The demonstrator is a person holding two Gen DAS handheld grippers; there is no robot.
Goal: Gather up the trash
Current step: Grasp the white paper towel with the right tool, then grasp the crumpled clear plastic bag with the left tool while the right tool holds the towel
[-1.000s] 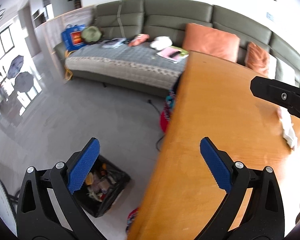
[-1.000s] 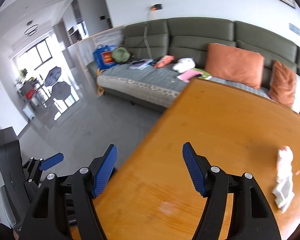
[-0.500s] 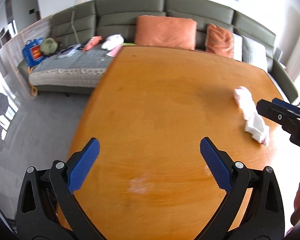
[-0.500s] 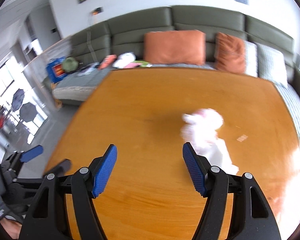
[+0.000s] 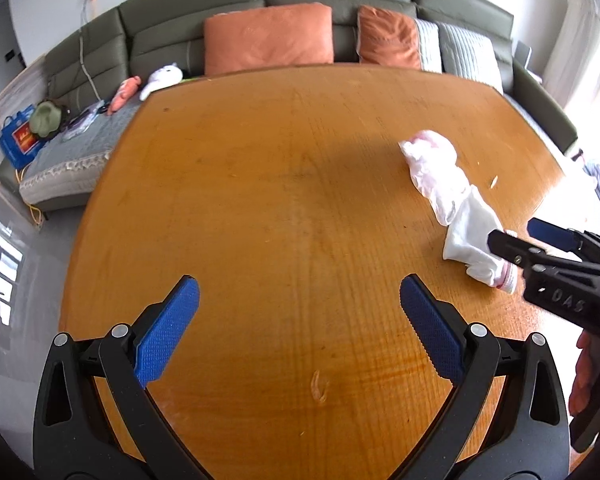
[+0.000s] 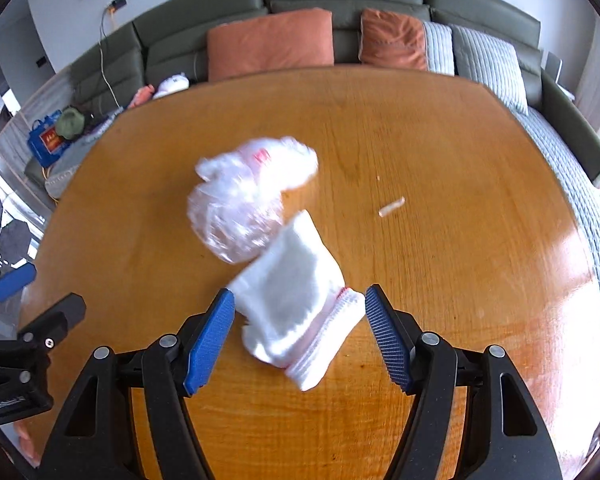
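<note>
Soft white ribbed sock (image 6: 296,300) and crinkled plastic bag (image 6: 240,204) on glossy wooden bench (image 6: 440,140), between spread right claw (image 6: 298,300); left claw (image 5: 300,300) spread, empty.

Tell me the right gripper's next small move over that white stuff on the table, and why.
Probably lower the right gripper a little further and close. Its jaws stand open on either side of the white sock-like cloth, pads not yet pressing it. The crumpled plastic bag lies just beyond, touching the cloth. The left gripper hangs open over bare table.

Raised letters "DAS" on the right hand-held gripper (image 5: 540,236) body.
</note>
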